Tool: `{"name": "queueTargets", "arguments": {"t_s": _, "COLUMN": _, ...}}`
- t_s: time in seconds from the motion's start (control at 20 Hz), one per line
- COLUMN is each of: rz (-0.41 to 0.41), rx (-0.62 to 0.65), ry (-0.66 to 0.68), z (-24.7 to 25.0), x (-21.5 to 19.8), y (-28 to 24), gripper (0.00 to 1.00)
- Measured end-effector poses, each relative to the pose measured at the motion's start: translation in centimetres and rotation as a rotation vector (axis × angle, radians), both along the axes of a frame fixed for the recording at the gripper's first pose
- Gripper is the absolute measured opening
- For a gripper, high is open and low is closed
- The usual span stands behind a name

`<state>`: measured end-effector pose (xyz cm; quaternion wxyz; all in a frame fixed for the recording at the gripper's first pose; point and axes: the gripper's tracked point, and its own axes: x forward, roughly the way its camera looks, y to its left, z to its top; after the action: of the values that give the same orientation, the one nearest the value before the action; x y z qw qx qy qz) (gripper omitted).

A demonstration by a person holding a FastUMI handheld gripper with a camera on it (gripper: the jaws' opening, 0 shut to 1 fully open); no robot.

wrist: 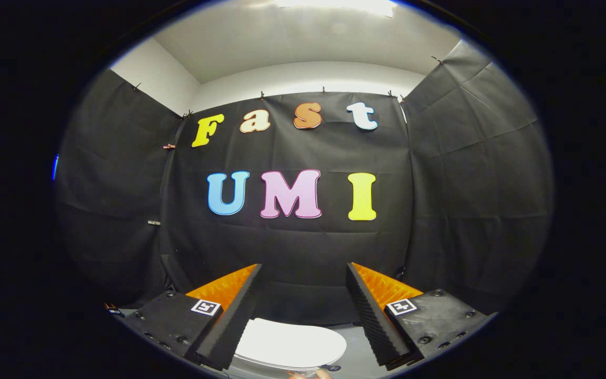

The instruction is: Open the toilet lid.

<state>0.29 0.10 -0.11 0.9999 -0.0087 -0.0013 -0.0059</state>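
gripper held high, lid still down

gripper view: from where i stand the handheld two-finger gripper (303,273), black with orange ribbed backs and small square markers, is held up and level, looking at the black cloth booth wall (292,242) rather than at the toilet. its fingers (229,321) stand wide apart with nothing between them, one running in from 7 o'clock, the other from 5 o'clock, tips aimed toward the wall.

the smooth white oval toilet lid (292,342) lies low at 6 o'clock, below the gap between the fingers and partly tucked behind the left one. it looks flat and closed, resting on a pale grey surface (358,352). something small and pinkish sits at the very bottom near the lid's near edge; too little of it shows to say what it is.

my reading is that the approach has barely begun. to do it well, the tool wants tipping downward so the lid's front rim comes just ahead of the tips. keep the fingers spread until one can slip under the rim, or both can pinch the edge. then lift in an arc toward the wall at 12 o'clock, following the hinge rather than pulling straight up. a glossy lid may slip, so a deep bite seems wise.
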Motion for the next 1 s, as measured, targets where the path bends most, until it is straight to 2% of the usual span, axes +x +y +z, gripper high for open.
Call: {"name": "queueTargets", "arguments": {"t_s": 1.0, "rz": -0.009, "rx": 0.001, "ry": -0.007, "z": 0.23, "x": -0.20, "y": 0.00, "gripper": 0.99}}
